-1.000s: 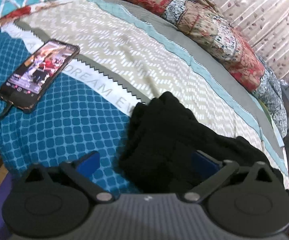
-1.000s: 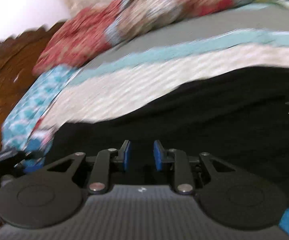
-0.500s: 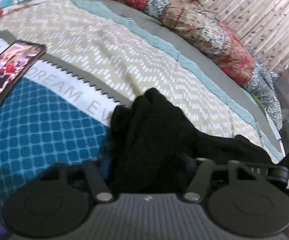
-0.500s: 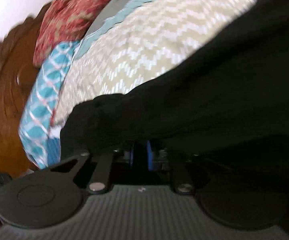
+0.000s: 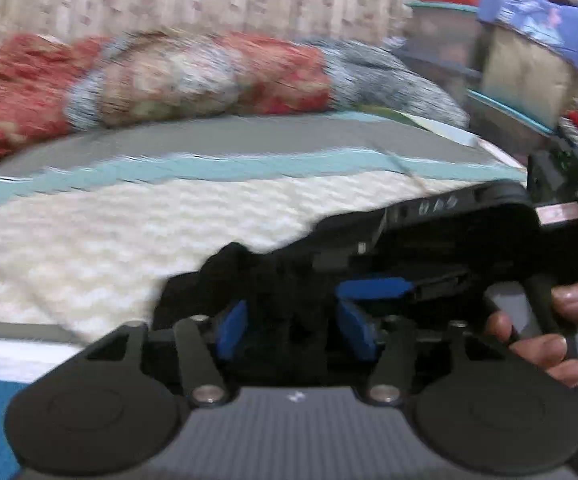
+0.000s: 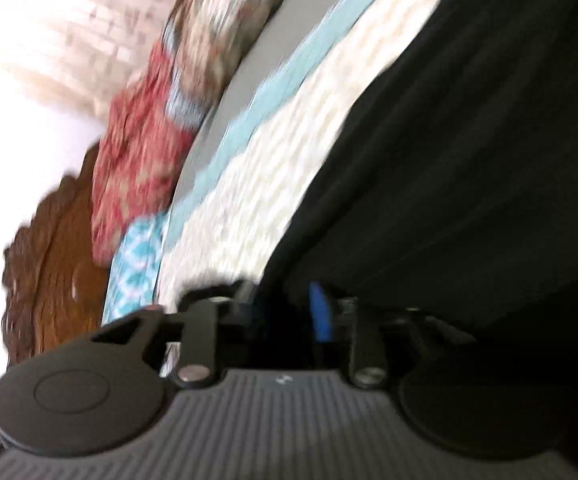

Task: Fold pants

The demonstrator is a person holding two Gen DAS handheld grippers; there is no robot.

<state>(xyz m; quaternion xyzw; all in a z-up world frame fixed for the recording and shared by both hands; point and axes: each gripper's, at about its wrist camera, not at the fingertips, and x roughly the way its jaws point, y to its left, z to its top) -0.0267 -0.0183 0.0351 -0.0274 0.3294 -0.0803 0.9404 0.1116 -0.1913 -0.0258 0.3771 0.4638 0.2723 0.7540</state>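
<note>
My left tongs [image 5: 295, 330] have swung over beside my right tongs [image 6: 285, 312]; both are opening with the black pants [image 6: 469, 140] between them; fold made.

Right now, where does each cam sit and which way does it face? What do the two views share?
Left wrist: on the left gripper, looking across the bed to the pillows; black pants between its opening jaws; right gripper and a hand show.
Right wrist: on the right gripper, rolled sideways, facing the headboard; jaws opening on the pants.
Shared: pants, bed, pillows.
</note>
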